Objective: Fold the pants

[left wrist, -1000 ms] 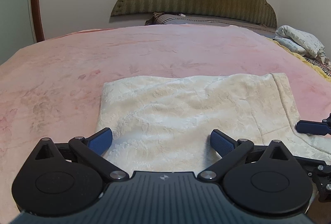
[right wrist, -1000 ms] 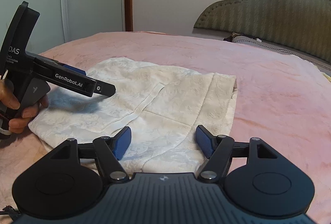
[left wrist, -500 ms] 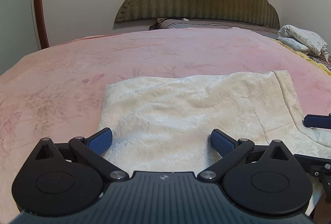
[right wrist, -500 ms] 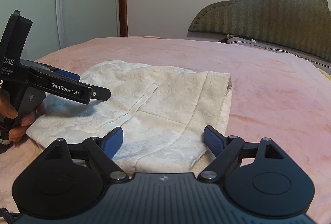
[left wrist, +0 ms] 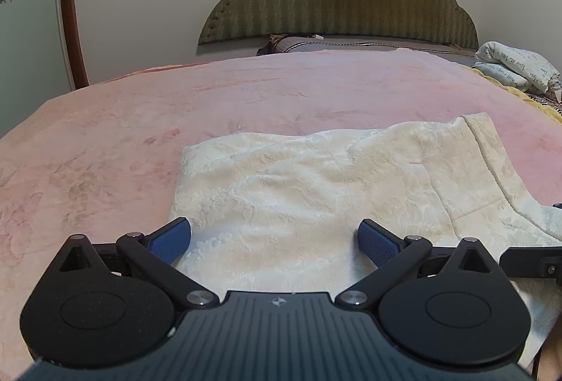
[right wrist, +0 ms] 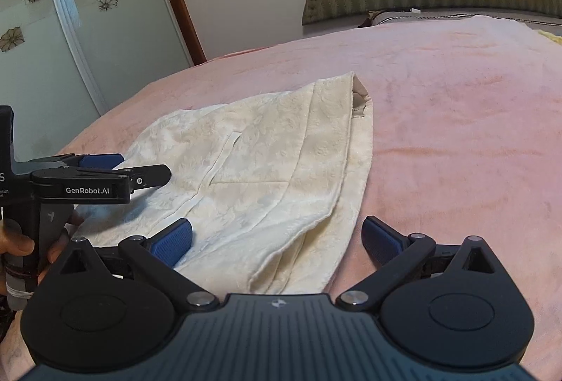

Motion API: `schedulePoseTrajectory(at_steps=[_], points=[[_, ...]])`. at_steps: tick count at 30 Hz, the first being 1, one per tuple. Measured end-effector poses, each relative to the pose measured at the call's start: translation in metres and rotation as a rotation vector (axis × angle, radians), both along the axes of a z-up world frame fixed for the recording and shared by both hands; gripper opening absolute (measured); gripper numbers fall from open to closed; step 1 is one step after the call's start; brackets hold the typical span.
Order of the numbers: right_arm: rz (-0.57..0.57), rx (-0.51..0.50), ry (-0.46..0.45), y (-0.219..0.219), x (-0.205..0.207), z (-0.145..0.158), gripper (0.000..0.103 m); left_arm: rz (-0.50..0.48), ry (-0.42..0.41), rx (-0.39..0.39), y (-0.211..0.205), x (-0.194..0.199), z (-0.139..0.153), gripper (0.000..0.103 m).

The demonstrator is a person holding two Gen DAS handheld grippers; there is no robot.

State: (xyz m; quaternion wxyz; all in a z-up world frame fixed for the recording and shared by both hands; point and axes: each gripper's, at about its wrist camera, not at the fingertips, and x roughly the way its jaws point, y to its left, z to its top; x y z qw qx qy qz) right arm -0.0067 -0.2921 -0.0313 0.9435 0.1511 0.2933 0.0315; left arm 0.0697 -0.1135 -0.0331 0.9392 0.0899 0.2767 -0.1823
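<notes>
Now I see the pants (left wrist: 316, 191) lying folded on the pink bed (left wrist: 105, 142), filling the lower middle of both views. My left tool (left wrist: 274, 238) sits at the bottom centre of its frame, fingers spread wide over the cloth's near edge, gripping nothing. My right tool (right wrist: 277, 237) is likewise spread wide, empty, its left pad (right wrist: 172, 242) over the cloth and the right one over the bed. From the right wrist, the left tool (right wrist: 105, 170) shows at mid left, above the pants.
</notes>
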Motion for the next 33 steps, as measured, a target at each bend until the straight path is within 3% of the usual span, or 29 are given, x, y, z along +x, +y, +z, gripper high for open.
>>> schedulePoseTrajectory(at_steps=[5,9,12,15,18,21,24,26,28,33], points=[[-0.005,0.002,0.002,0.001,0.0,0.001,0.103,-0.005,-0.014,0.024,-0.001,-0.004,0.002,0.103],[-0.006,0.015,0.002,-0.001,0.001,0.001,0.103,-0.052,0.075,0.005,0.017,0.0,0.013,0.103],[0.012,0.014,0.016,-0.004,0.003,0.003,0.103,-0.03,0.143,-0.03,0.044,0.009,0.019,0.101],[0.04,0.062,0.022,-0.014,0.003,0.004,0.103,-0.023,0.263,-0.141,0.082,0.026,0.022,0.101],[0.087,0.159,0.027,-0.028,0.003,0.005,0.103,-0.06,0.43,-0.326,0.116,0.049,0.017,0.1],[0.147,0.313,0.051,-0.049,0.01,0.004,0.103,-0.106,0.574,-0.537,0.136,0.066,0.006,0.101],[0.197,0.488,0.079,-0.071,0.024,-0.003,0.103,-0.155,0.645,-0.668,0.139,0.078,-0.005,0.101],[0.224,0.579,0.081,-0.083,0.034,-0.006,0.103,-0.192,0.675,-0.707,0.133,0.085,-0.013,0.101],[0.248,0.63,0.094,-0.089,0.046,-0.008,0.103,-0.226,0.662,-0.698,0.125,0.087,-0.015,0.101],[0.298,0.615,0.104,-0.084,0.072,-0.007,0.102,-0.224,0.66,-0.674,0.108,0.091,-0.014,0.101]])
